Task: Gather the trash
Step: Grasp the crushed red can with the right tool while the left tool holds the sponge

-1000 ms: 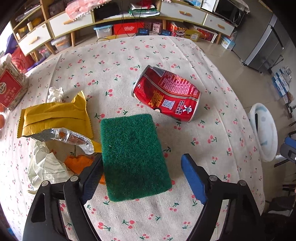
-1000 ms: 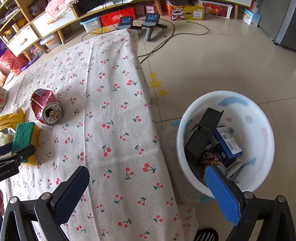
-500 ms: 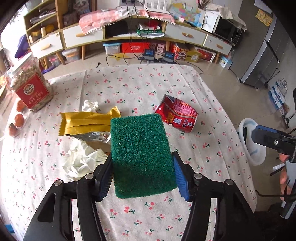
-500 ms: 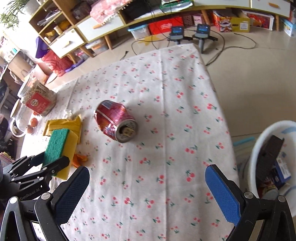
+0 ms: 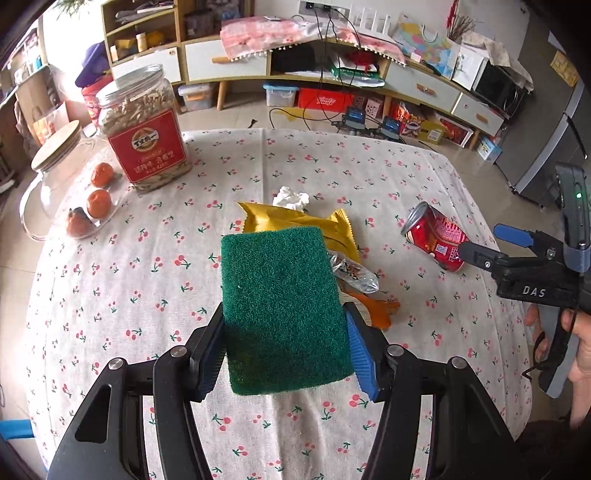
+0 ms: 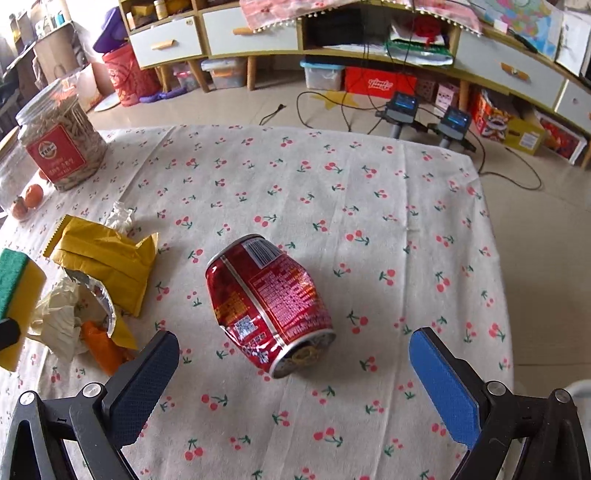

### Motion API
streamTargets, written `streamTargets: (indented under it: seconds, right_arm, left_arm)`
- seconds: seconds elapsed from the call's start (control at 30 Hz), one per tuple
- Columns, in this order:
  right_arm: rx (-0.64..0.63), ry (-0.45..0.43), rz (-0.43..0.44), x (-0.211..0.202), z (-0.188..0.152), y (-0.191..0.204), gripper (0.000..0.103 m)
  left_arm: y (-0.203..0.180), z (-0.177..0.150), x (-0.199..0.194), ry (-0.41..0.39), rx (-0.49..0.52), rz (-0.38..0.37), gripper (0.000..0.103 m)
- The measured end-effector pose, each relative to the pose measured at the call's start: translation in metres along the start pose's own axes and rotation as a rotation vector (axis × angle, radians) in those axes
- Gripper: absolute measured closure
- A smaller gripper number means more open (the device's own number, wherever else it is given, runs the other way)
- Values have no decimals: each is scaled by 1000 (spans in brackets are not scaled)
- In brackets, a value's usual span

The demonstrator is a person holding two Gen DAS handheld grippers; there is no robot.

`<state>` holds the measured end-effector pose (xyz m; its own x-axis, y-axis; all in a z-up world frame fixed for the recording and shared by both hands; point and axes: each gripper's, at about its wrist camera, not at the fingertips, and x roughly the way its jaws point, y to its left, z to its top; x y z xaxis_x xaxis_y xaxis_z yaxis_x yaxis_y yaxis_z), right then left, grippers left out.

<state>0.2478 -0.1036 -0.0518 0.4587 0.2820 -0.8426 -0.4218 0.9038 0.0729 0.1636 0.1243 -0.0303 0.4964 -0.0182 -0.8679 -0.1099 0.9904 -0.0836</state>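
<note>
My left gripper (image 5: pixel 286 341) is shut on a green and yellow scouring sponge (image 5: pixel 282 306), held above the cherry-print tablecloth (image 5: pixel 147 280); the sponge also shows in the right wrist view (image 6: pixel 16 291). My right gripper (image 6: pixel 291 365) is open and empty, with a dented red can (image 6: pixel 267 306) lying on its side just ahead between the fingers; the can also shows in the left wrist view (image 5: pixel 436 236). A yellow wrapper (image 6: pixel 103 258), a foil wrapper (image 6: pixel 98 295), crumpled paper (image 6: pixel 55 321), an orange scrap (image 6: pixel 101 347) and a white tissue (image 5: pixel 291 197) lie on the cloth.
A jar of seeds with a red label (image 5: pixel 144 129) stands at the far left by a glass container holding small oranges (image 5: pixel 98 203). The table edge (image 6: pixel 498 258) drops to the floor on the right. Shelves and drawers (image 6: pixel 258 33) line the far wall.
My left gripper closed on the sponge and lifted it back from the table. My right gripper swung from the white bin to the table and now faces the red can.
</note>
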Motion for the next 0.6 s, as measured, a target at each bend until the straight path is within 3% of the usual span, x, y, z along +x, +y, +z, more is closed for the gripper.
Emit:
streamTargets:
  seconds: [0.13,0.37,0.43,0.5,0.6]
  right_arm:
    - [-86,17,-56,22,3,15,0]
    - [-106,40,-96,51,2,16,2]
    - [-89,46,-100,54,1,13,8]
    - [-71,42,-83,53,0,10,26]
    - [-57,33,-84,45,-1,10,27]
  left_arm:
    - [5,-1,7,23,-26,-13,41]
    - [4,-1,13,40,-24,-21,41]
    - [4,-1,12,38,-27,-25,41]
    - [4,-1,11,37,-35,-35,41]
    - [5,-2,9,37,-42,-45,41]
